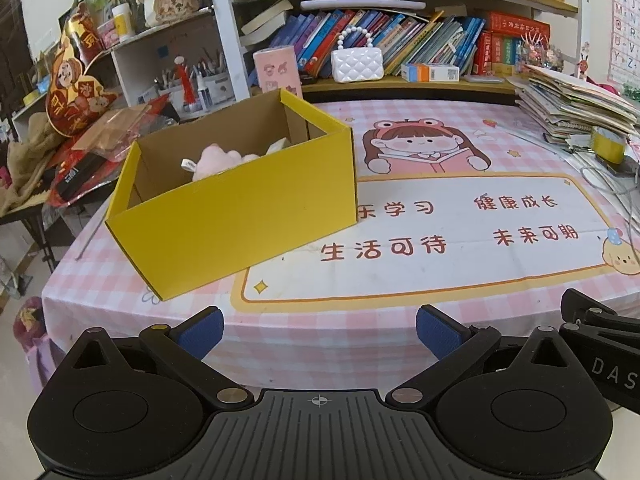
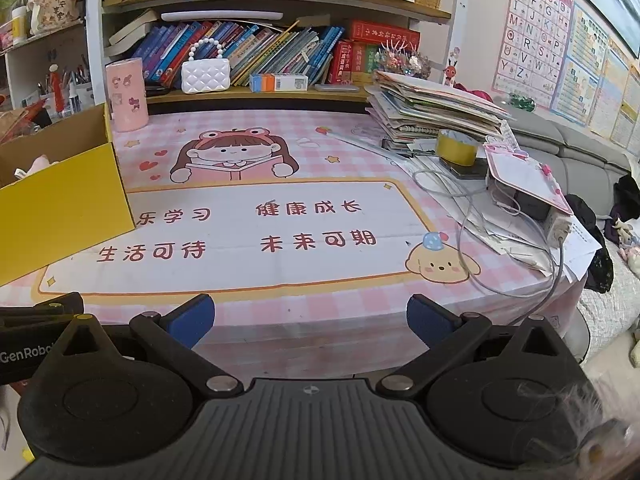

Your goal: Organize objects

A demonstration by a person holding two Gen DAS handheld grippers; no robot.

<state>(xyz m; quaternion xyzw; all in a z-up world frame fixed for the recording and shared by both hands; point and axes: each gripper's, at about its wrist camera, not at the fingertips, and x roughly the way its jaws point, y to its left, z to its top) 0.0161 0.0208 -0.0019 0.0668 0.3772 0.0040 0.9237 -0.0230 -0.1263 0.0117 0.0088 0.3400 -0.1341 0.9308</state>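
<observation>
Left gripper [image 1: 319,334] jaws spread, empty; right gripper [image 2: 310,322] likewise | yellow box [image 1: 240,208] ahead-left of left jaws, holding pink plush [image 1: 218,160], seemingly the collection bin | counter [image 2: 320,312] ahead bare

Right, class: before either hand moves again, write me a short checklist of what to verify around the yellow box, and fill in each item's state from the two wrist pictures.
1. Left tongs open and holding nothing: ok.
2. Right tongs open and holding nothing: ok.
3. Yellow box upright on the tablecloth, top open: ok.
4. Pink soft toy already inside the box: ok.
5. Room left in the box: cannot tell, the near wall hides the floor.
6. Loose cable at the right, away from both tongs: ok.
</observation>
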